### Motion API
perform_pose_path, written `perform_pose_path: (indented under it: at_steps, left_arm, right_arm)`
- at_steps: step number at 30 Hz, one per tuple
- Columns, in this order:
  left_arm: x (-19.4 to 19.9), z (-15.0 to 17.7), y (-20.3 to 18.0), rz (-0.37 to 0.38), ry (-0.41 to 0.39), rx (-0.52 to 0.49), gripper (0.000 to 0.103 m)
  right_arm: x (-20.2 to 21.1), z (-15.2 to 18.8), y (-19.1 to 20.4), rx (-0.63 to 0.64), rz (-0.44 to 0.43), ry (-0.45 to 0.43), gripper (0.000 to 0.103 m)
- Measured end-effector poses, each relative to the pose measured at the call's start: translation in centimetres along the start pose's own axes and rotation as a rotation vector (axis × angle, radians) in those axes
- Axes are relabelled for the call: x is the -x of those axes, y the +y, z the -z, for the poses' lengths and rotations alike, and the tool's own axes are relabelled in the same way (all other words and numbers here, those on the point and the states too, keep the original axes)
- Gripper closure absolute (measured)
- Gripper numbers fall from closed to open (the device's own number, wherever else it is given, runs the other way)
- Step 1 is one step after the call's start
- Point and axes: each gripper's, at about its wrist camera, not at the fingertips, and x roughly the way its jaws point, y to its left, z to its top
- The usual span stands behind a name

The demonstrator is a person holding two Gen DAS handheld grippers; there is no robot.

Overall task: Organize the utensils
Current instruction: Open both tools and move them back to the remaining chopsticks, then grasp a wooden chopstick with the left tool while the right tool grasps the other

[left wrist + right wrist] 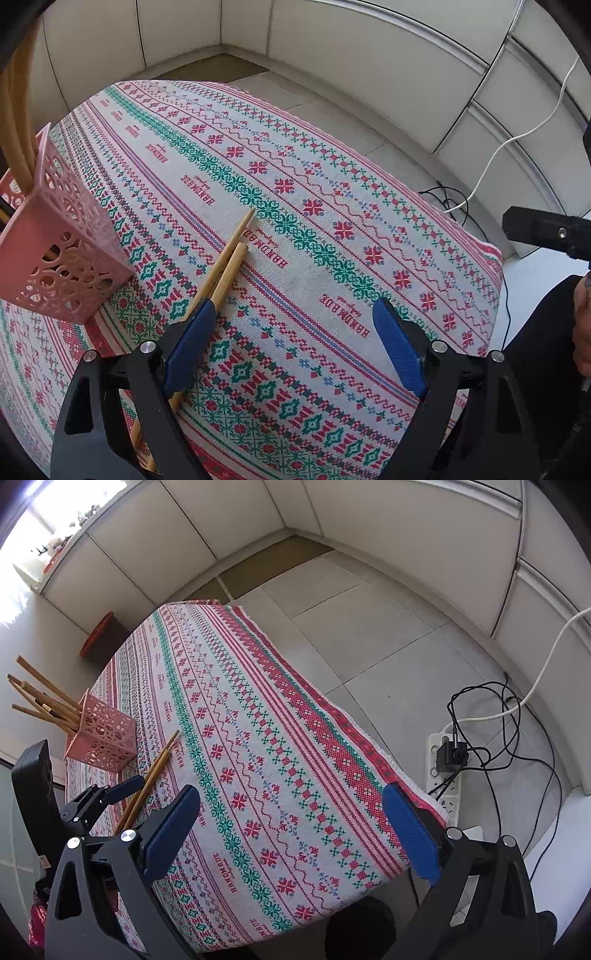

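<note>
Two wooden chopsticks (229,254) lie side by side on the patterned tablecloth (332,229), pointing away from me. My left gripper (295,325) is open just above the cloth, its left finger (195,332) over the near part of the chopsticks. A pink perforated holder (62,243) stands at the left with several chopsticks upright in it. In the right wrist view the holder (101,736) and the loose chopsticks (153,775) sit at the left, with the left gripper (122,788) over them. My right gripper (291,823) is open and empty above the table's near right part.
The table's right edge (369,746) drops to a tiled floor. A white power strip (443,775) with black cables lies on the floor at the right. A person's dark sleeve (546,332) is at the right of the left wrist view.
</note>
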Motion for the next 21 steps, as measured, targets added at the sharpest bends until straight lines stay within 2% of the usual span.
perform_pose_path:
  at_steps: [4,7,8,9,10,11,15,21]
  left_arm:
    - [-1.0,-0.4,-0.1,-0.034,0.014,-0.033,0.017]
    - [-1.6,-1.0,-0.3,-0.013,0.036,-0.044,0.017]
    - [-1.9,-1.1,-0.4,0.031,0.066,-0.038,0.025]
    - [-1.9,-1.3,-0.8,0.037,0.07,-0.058,0.03]
    - [-1.8,-1.3,-1.4,0.055,0.084,-0.079,0.044]
    - [-1.7,-1.5,-1.7,0.084,0.099,-0.087,0.051]
    - [-1.7,-1.5,-1.6,0.052,0.096,-0.08,0.051]
    - [-2.5,-1.2,-4.6,-0.032,0.129,-0.223,0.047]
  right_arm:
    - [-0.3,-0.2,-0.6,-0.026,-0.003,0.013,0.007]
    - [-0.4,-0.2,-0.8,-0.035,0.005,0.016,0.007]
    - [-0.4,-0.2,-0.9,-0.039,0.006,0.018,0.007]
    - [-0.5,-0.2,-1.0,-0.041,0.009,0.018,0.007]
    - [-0.4,-0.2,-1.1,-0.044,0.013,0.016,0.007]
    - [-0.4,-0.2,-1.2,-0.049,0.019,0.011,0.007]
    - [-0.5,-0.4,-1.7,-0.075,0.009,0.023,0.007]
    - [-0.8,-0.4,-1.9,-0.078,0.017,0.032,0.007]
